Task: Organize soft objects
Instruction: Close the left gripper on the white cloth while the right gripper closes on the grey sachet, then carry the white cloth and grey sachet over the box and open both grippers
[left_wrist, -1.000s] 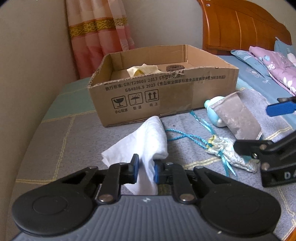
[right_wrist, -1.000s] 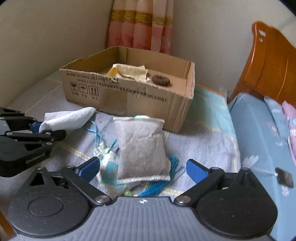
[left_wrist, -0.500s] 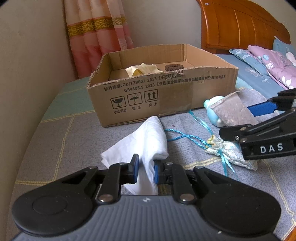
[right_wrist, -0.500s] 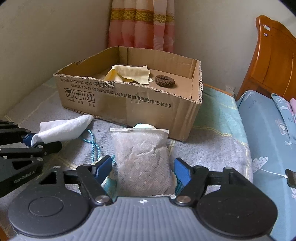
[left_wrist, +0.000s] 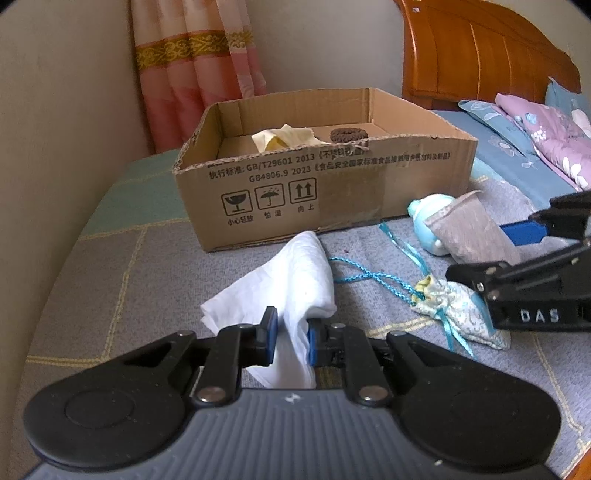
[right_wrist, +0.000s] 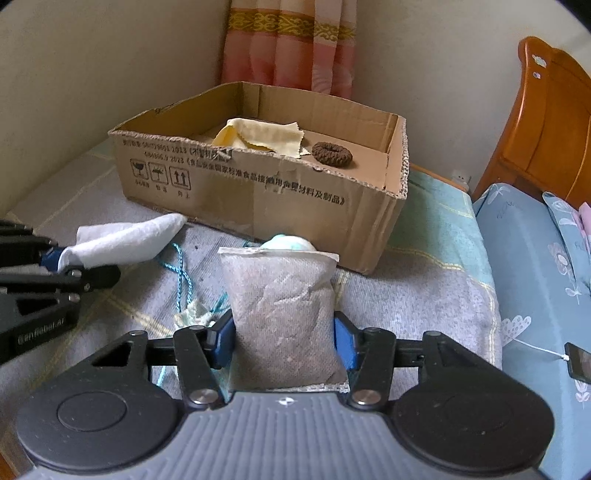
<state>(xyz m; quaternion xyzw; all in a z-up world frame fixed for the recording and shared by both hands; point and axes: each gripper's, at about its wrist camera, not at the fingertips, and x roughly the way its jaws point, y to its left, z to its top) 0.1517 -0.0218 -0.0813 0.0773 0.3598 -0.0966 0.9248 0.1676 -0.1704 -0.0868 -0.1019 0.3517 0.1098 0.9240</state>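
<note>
Centrally, we see the left gripper (left_wrist: 290, 334) clenched on a white cloth (left_wrist: 291, 280), which drapes forward onto the grey checked bedspread (left_wrist: 110, 295). At right, our right gripper (right_wrist: 284, 341) grasps a grey pouch (right_wrist: 282, 314) by both sides. Just beyond the pouch lies a pale blue toy (right_wrist: 290, 243), touching the near wall of the cardboard box (right_wrist: 258, 192). Inside the box rest a yellow cloth (right_wrist: 262, 137) and, to its right, a brown knitted ring (right_wrist: 332, 155). Between the two grippers, a small patterned sachet (left_wrist: 461, 314) with a teal cord (left_wrist: 369, 275) lies on the bedspread. Farther right stand the wooden headboard (left_wrist: 480, 55) and floral pillows (left_wrist: 535, 125); a pink curtain (right_wrist: 291, 40) hangs behind.
</note>
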